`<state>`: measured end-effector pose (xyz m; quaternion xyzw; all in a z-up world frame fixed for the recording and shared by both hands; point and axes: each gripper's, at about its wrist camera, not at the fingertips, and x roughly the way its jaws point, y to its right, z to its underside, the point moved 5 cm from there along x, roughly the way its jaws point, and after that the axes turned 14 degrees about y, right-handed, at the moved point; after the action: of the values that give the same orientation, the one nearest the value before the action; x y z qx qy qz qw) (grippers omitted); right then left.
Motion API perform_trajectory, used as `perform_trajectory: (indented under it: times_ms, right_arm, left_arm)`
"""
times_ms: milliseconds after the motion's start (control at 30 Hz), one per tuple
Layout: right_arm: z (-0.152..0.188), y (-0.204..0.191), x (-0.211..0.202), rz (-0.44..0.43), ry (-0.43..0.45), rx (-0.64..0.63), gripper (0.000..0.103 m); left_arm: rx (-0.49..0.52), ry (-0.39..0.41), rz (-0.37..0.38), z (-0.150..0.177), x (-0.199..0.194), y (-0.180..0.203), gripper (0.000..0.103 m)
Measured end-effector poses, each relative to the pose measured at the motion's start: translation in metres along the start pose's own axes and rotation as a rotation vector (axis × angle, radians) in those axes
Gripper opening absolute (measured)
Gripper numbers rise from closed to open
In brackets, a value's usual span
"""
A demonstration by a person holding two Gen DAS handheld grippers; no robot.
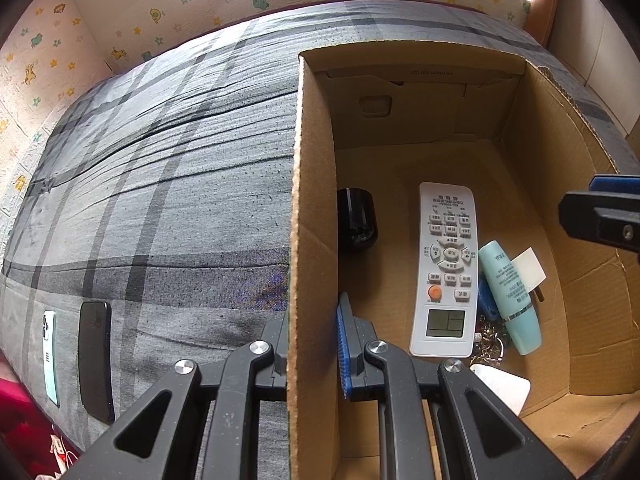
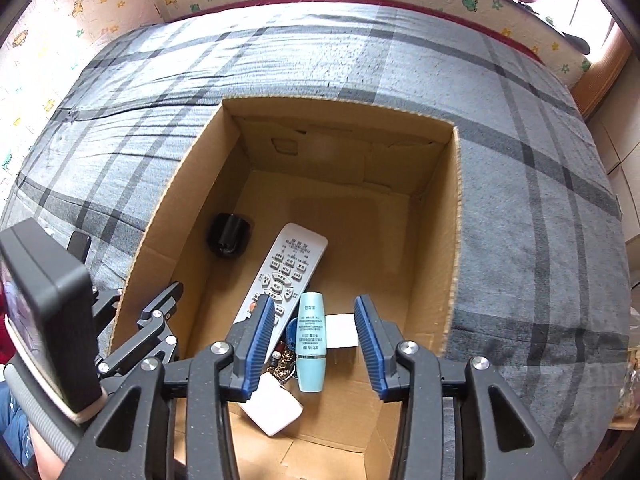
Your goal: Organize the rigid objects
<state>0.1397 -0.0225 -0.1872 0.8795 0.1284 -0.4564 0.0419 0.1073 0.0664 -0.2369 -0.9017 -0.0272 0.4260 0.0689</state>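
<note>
- Two phones [image 1: 80, 356] lie side by side on the grey checked bed cover [image 1: 168, 184].
- The left gripper [image 1: 312, 344] is clamped on the left wall of the cardboard box [image 1: 312, 200].
- Inside the box lie a black cup [image 2: 229, 236], a white remote [image 2: 286, 272] and a light blue tube [image 2: 311, 340].
- The right gripper [image 2: 316, 340] is above the tube, jaws apart, holding nothing.
</note>
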Motion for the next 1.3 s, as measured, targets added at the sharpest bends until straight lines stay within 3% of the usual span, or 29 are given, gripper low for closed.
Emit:
perform_trajectory:
  times_ms: [700,1067,1167,1300]
  right_arm:
    - [0.01,0.039,-0.057,0.091,0.068,0.035,0.05]
    - [0.019,0.054,-0.086,0.102,0.096,0.06,0.096]
    - [0.023,0.059,-0.091,0.113,0.096,0.067,0.103]
    - [0.028,0.066,-0.095,0.119,0.098,0.085,0.103]
  left_arm:
    - [0.003,0.001,-0.004,-0.001,-0.002,-0.001,0.017]
    - [0.004,0.001,-0.007,-0.001,-0.002,-0.001,0.017]
    - [0.004,0.001,-0.01,-0.001,-0.002,-0.001,0.018]
    - [0.003,0.0,-0.011,-0.001,-0.003,-0.001,0.018]
